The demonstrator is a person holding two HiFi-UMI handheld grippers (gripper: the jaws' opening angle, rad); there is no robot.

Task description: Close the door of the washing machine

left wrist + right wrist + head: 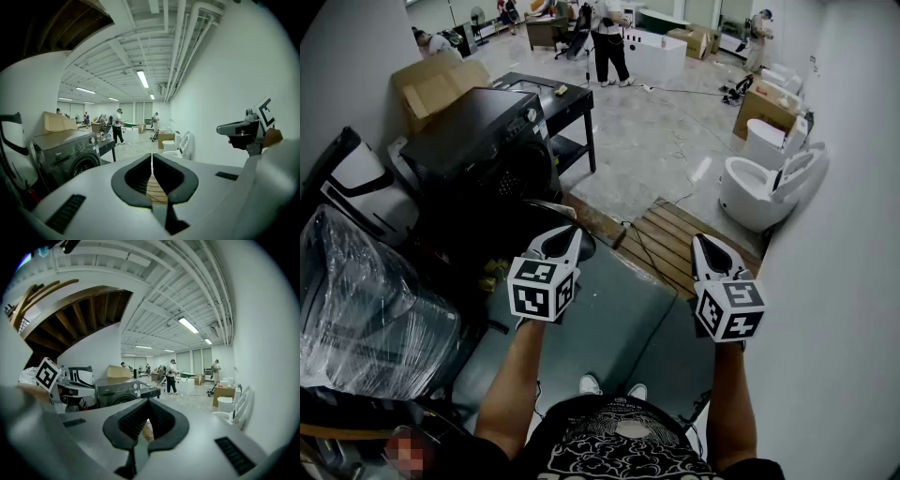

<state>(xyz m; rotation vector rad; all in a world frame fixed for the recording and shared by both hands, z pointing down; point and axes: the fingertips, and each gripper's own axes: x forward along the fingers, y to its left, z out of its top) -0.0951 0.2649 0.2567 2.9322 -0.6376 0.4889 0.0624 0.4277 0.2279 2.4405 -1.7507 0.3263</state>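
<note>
- A dark grey, box-shaped front-loading washing machine (478,150) is seen standing upright on the left of the room. Its back is set towards the white left-hand wall.
- Its front, with the round porthole (85,166), is turned towards the open pale floor (656,141). Its control strip runs along the top front edge, away from the person.
- A dark rounded door (551,208) with a pale rim is seen standing out from that front. How far it is swung out cannot be told.
- The white-and-black left gripper (568,238) is held just in front of the machine, near the door. Its jaws are pressed together with nothing between them (152,159).
- The matching right gripper (703,249) is held well apart from the machine, on the side of its front. Its jaws are likewise closed on nothing (147,405).
- Beyond the machine, just beside its far side, a low black table (567,101) is set. A brown cardboard box (431,82) is found behind the machine.
- On the near side of the machine, a bulky load wrapped in clear plastic film (366,319) closes off the room.
- In front of the machine, a grey floor mat (609,314) and a slatted wooden pallet (675,239) are laid.
- Across the open floor from the machine's front, white ceramic toilets (764,187) are lined along the white right-hand wall (853,244), which bounds the space there.
</note>
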